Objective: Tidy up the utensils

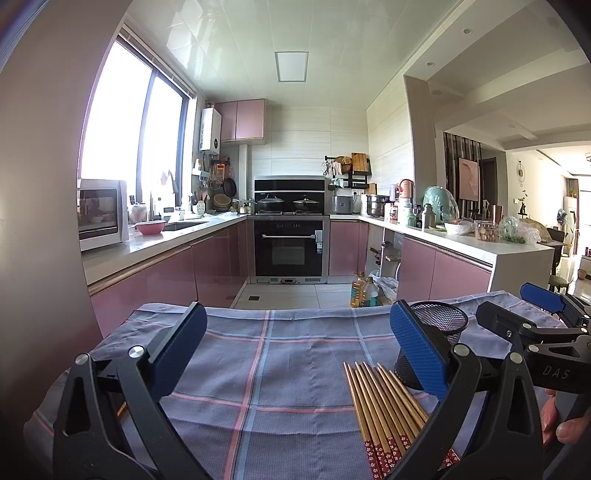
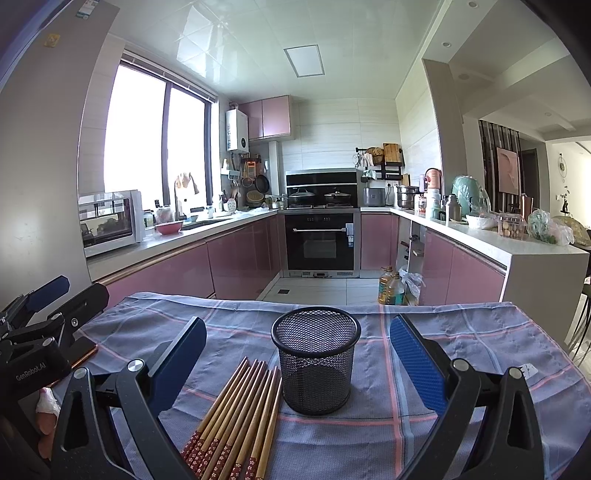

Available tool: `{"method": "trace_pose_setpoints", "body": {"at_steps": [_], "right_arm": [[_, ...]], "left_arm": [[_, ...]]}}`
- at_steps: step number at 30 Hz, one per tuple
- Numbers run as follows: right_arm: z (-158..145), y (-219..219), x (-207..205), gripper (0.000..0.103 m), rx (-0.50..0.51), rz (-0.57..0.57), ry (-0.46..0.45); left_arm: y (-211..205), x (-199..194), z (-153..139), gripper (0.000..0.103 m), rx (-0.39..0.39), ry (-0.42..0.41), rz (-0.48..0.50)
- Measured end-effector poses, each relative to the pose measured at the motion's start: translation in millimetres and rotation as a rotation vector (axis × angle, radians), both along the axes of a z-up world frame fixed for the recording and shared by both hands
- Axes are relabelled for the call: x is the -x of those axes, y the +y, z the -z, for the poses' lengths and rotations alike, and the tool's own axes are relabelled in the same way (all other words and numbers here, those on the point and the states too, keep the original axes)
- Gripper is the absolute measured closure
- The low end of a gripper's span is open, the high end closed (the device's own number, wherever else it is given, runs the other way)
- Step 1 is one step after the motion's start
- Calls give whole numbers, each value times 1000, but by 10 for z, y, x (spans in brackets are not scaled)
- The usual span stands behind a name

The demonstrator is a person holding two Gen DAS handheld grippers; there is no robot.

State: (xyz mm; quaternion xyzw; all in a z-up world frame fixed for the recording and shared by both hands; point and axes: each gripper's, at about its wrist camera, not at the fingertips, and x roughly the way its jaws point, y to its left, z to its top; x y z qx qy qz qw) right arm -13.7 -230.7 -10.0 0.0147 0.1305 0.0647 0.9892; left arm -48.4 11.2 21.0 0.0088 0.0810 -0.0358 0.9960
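Two grippers hover over a table draped in a blue checked cloth (image 2: 461, 387), the left gripper (image 1: 295, 354) and the right gripper (image 2: 297, 362) both with jaws spread wide and holding nothing. Between the right gripper's fingers a black mesh cup (image 2: 316, 363) stands upright on the cloth. Just beside it, on its left in the right wrist view, a bundle of chopsticks (image 2: 240, 417) lies flat with the red patterned ends toward the cameras.

You get bright daylight from the blown-out window (image 1: 129, 122) far left | glare on glossy ceiling (image 2: 229, 33) | sharp focus | fisheye bending, dark vignette at edges.
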Motion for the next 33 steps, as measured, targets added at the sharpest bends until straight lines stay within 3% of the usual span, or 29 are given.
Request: {"method": "trace_pose_setpoints", "body": {"at_steps": [18,24,33], "right_arm": [[34,-4,12,7,-8,-1,9],[49,-4,16,7,-7,-3,12],[66,-3,22,7,-6,-11,29]], "left_arm": [[-79,-16,42,5,6,18,-3],[-141,36,57,5,-14,-10,-19],[-257,29,118,5,-11,29,2]]}}
